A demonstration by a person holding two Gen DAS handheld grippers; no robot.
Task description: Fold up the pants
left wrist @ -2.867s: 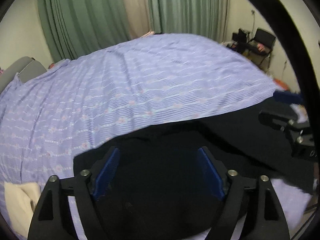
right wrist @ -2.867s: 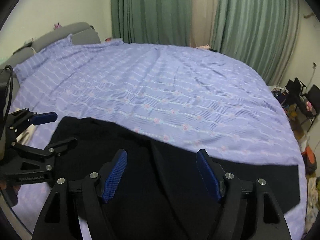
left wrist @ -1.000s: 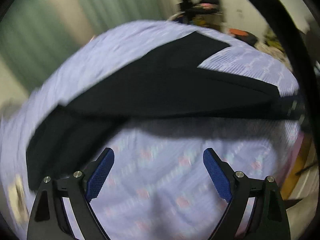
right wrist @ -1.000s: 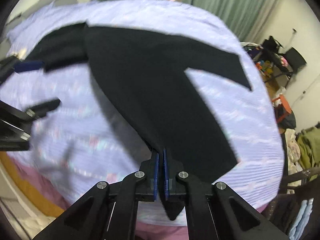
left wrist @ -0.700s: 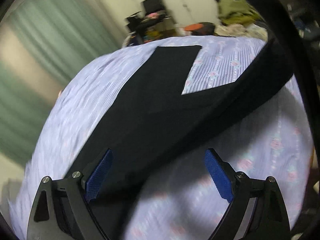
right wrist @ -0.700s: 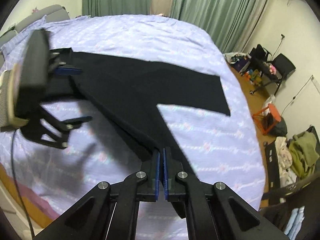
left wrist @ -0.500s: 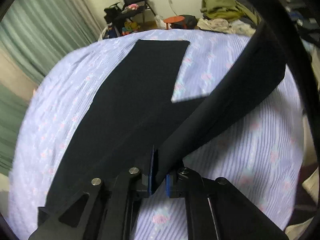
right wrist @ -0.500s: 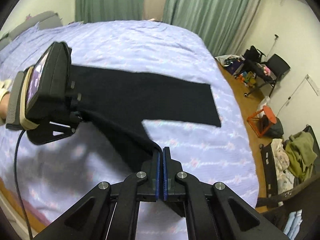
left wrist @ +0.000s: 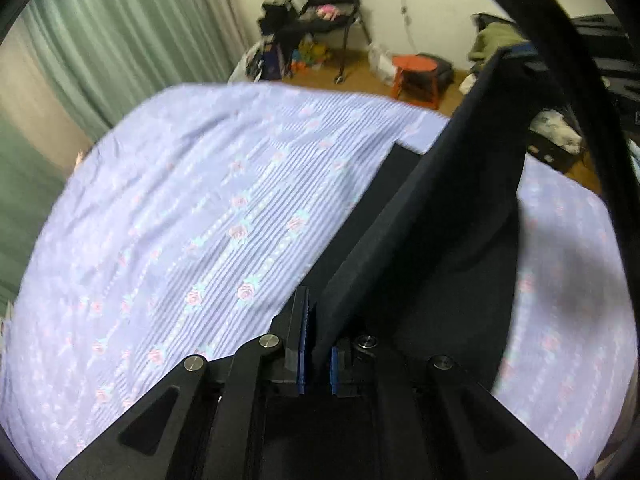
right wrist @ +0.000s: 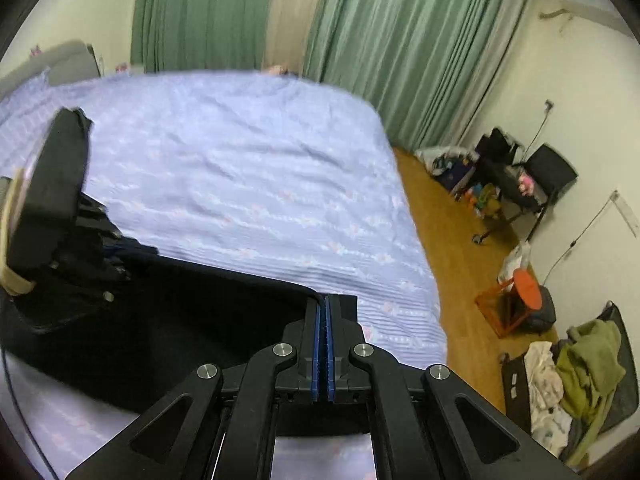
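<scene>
The black pants [left wrist: 432,216] lie on a lavender floral bedsheet [left wrist: 192,208]. My left gripper [left wrist: 316,350] is shut on an edge of the pants and holds a taut fold of cloth that runs up toward the right gripper [left wrist: 520,52] at the upper right. In the right wrist view my right gripper [right wrist: 323,340] is shut on the far end of the same raised edge, above the pants [right wrist: 192,312] on the sheet. The left gripper [right wrist: 60,216] shows at the left there, also holding the cloth.
Green curtains [right wrist: 360,40] hang behind the bed. The bed's right edge drops to a wooden floor [right wrist: 452,264] with a black chair [right wrist: 548,176], an orange stool [right wrist: 524,292] and a pile of clothes [right wrist: 580,364].
The left gripper shut on the pants edge half a second ago. Both grippers have carried the lifted leg across over the other leg, which is now covered.
</scene>
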